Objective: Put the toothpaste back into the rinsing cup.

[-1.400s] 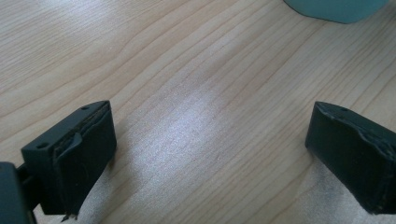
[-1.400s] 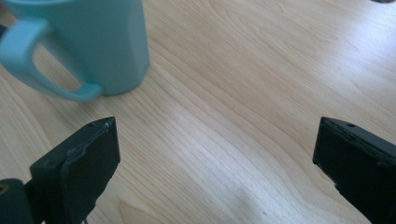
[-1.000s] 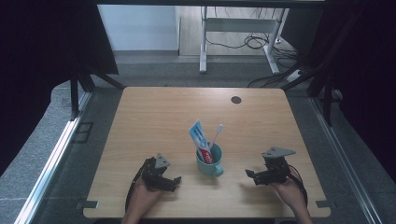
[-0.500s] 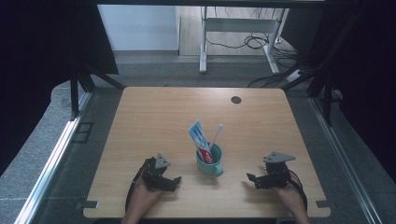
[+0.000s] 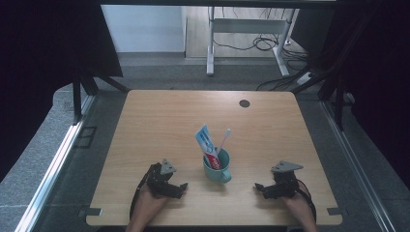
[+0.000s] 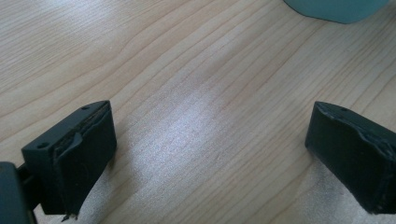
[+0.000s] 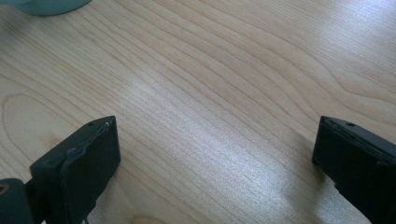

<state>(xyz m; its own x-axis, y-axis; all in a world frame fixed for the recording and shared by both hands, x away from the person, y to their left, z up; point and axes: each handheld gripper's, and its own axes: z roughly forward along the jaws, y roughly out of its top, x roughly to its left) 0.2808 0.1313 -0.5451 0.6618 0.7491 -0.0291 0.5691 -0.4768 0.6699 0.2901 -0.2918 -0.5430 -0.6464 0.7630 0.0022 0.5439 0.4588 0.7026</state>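
Teal mug (image 5: 217, 166) stands upright near the front edge of a wooden table (image 5: 159, 121), roughly midway between the two hand-held grippers, its handle turned toward the front right. It is the single container on the table, and it holds two things. One is a toothpaste tube (image 5: 207, 145), white and blue with a red band, leaning up and to the left out of the mug. The other is one toothbrush (image 5: 223, 140) with a pale handle, standing in the mug and tilted up and to the right, its head at the top.

One small dark round spot (image 5: 244, 103) sits in the tabletop near the far edge, well apart from the mug.

Two grippers rest low over the table, one in each of the person's hands. The left gripper (image 5: 179, 188) lies to the left of the mug, near it but not touching, pointing right. In the left gripper view, its two black jaws are spread wide with bare wood between them, and the teal base of the mug (image 6: 335, 8) shows at the top right edge.

The right gripper (image 5: 261, 188) lies to the right of the mug, a little farther off, pointing left. In the right gripper view, its jaws are likewise spread wide over bare wood, with a sliver of the mug (image 7: 46, 5) at the top left corner.
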